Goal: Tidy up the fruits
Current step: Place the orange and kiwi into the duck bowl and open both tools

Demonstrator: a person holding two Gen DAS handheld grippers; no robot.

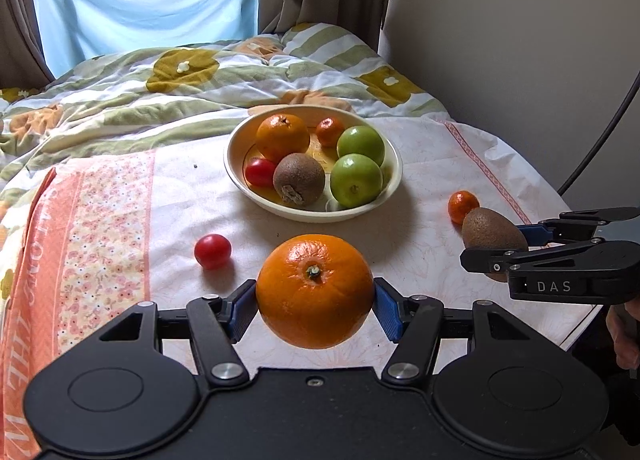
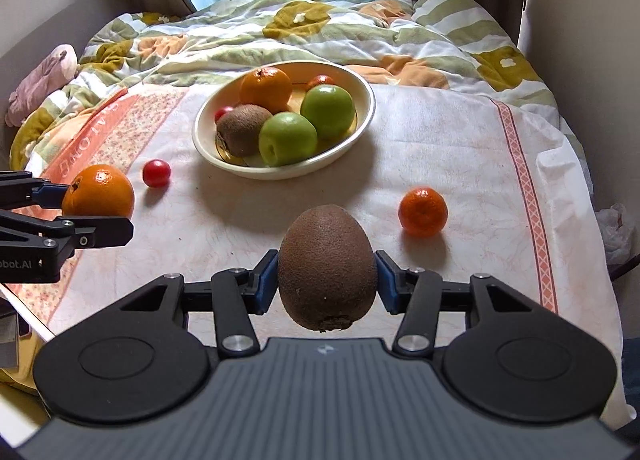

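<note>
Left tongs point(image 1: 315, 298): clenched on the big orange point(image 1: 315, 291), the blue pads on its two sides; the fruit is lifted clear of the cloth, in front of the bowl point(image 1: 236, 175).
Right tongs point(image 2: 327, 282): the blue pads press on both flanks of the kiwi point(image 2: 327, 266), stem scar down, and it hangs above the cloth.
Orange, handling: probably rather heavy, with a firm, waxy, dimpled peel; the widest middle is the safe place, and the pads sit there.
Kiwi, handling: I judge it light and soft under the fuzzy brown skin, so a gentle squeeze across the short axis suits it; hard pressure could bruise it.
Bowl: cream, glossy, shallow and round. It holds an orange, a kiwi, two smooth green apples, a small mandarin and a red tomato, so little free room remains.
Left outside: a shiny cherry tomato point(image 1: 213, 251) and a small mandarin point(image 2: 423, 211), well apart.
Tabletop point(image 2: 460, 131): covered with a thin, wrinkled printed cloth, so round fruits may roll.
</note>
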